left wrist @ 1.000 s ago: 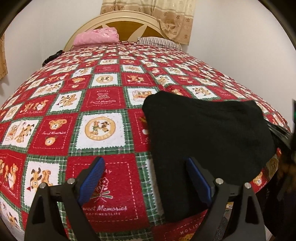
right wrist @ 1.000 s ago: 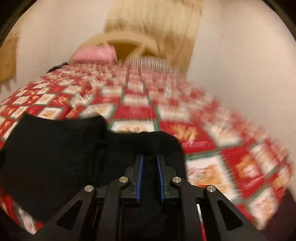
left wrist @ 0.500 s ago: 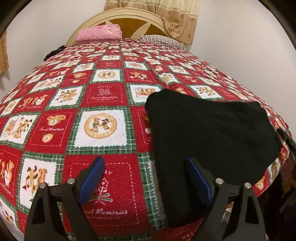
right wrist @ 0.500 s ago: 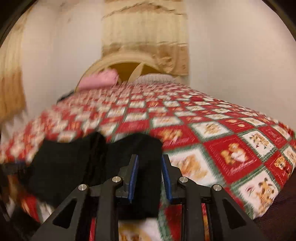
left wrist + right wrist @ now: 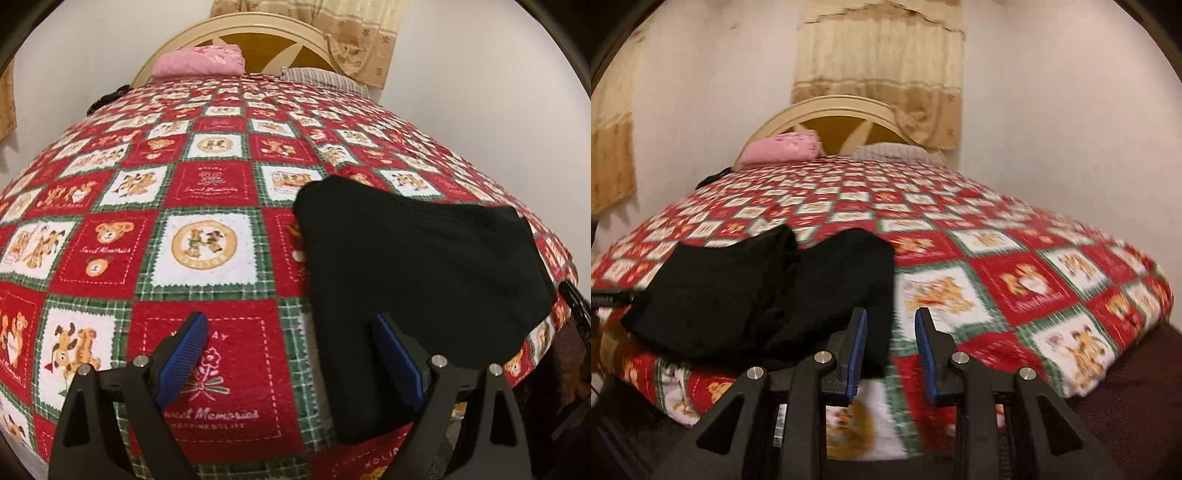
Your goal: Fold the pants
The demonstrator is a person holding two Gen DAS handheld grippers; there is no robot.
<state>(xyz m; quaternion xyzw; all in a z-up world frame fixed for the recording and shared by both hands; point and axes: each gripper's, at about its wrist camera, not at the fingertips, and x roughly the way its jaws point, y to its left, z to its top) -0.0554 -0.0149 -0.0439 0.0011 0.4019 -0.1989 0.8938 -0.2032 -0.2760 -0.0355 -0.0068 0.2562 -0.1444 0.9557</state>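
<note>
Since the earlier frame the right gripper (image 5: 891,325) has drawn back off the black pants (image 5: 768,291); its jaws have just been opening and now stand slightly apart, apparently with nothing between them, though blur limits certainty. The pants lie folded on the bedspread (image 5: 207,206), left of those jaws. The left gripper (image 5: 288,332) hovers with jaws wide apart, the pants behind its right finger.
</note>
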